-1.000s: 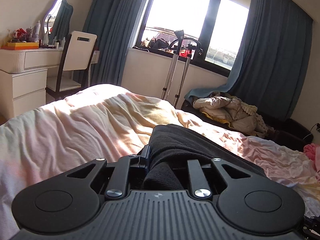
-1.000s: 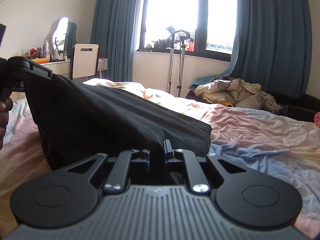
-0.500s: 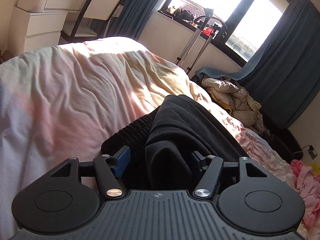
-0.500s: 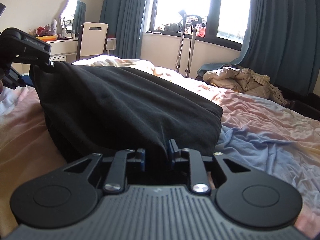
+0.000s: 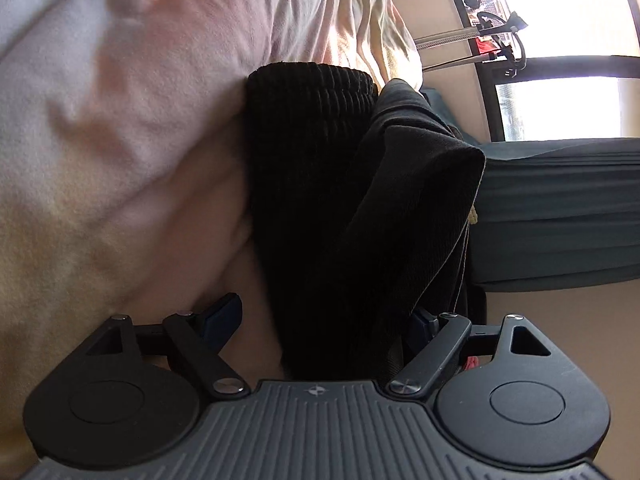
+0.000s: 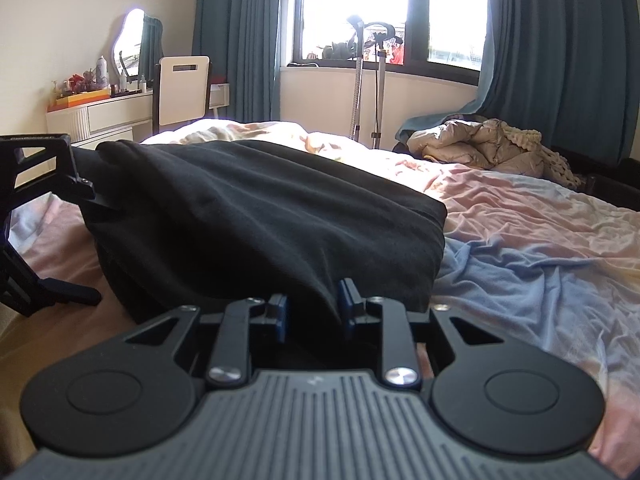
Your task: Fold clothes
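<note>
A black garment (image 6: 260,216) lies folded over on the pastel bed sheet (image 6: 520,240). My right gripper (image 6: 312,312) sits at its near edge. Its jaws are opening, with a hanging fold of the fabric between the blue pads (image 6: 346,308), and no squeeze shows. In the left wrist view, which is rolled sideways, the garment (image 5: 340,200) shows a ribbed band and runs between the wide-apart jaws of my left gripper (image 5: 320,320). These jaws are opening too, and the left pad (image 5: 224,316) stands apart from the cloth. In the right wrist view the left gripper (image 6: 86,240) is at the garment's left end.
A white dresser (image 6: 100,116) with a mirror and a chair (image 6: 184,88) stand at the back left. A garment steamer stand (image 6: 368,80) is by the window. A heap of clothes (image 6: 480,144) lies at the back right, in front of blue curtains.
My left gripper rolled sideways, sank toward the bed and opened wide, letting go of the black garment, whose raised left end came down. My right gripper's jaws parted a little.
</note>
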Demonstrator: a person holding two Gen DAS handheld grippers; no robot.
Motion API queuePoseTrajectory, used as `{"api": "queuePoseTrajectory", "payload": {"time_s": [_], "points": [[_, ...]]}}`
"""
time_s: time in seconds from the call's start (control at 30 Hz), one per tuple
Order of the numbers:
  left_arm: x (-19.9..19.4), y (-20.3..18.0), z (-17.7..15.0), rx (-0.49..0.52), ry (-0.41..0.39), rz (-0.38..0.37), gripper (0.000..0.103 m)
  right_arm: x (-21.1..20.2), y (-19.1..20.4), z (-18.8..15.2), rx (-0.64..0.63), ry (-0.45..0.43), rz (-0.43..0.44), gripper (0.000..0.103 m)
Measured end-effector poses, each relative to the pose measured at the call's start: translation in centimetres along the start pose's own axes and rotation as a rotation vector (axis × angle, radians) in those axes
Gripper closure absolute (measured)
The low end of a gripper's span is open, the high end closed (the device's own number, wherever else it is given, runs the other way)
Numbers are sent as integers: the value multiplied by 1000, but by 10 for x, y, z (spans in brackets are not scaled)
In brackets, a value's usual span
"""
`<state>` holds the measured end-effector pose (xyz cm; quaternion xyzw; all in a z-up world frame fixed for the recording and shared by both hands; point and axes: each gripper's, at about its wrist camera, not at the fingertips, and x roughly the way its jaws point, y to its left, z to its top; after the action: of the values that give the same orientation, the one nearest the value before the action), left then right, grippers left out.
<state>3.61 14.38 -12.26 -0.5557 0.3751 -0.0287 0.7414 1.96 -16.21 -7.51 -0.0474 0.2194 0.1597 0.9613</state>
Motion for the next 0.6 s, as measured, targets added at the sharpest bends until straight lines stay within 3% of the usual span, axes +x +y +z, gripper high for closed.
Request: {"api": "queuePoseTrajectory", "payload": {"time_s": [0.17, 0.4, 0.47, 0.53, 0.6], "points": [[3, 8, -1, -60, -35, -31, 18, 1, -4, 1, 33, 1, 15, 74], [11, 4, -3, -36, -64, 18, 20, 1, -2, 1, 37, 2, 20, 70], [13, 3, -3, -32, -82, 11, 23, 0, -2, 1, 40, 2, 21, 70], [16, 1, -2, -20, -105, -12, 36, -2, -4, 2, 62, -5, 28, 70], [18, 0, -1, -26, -114, -49, 39, -11, -15, 6, 150, -33, 62, 70]]}}
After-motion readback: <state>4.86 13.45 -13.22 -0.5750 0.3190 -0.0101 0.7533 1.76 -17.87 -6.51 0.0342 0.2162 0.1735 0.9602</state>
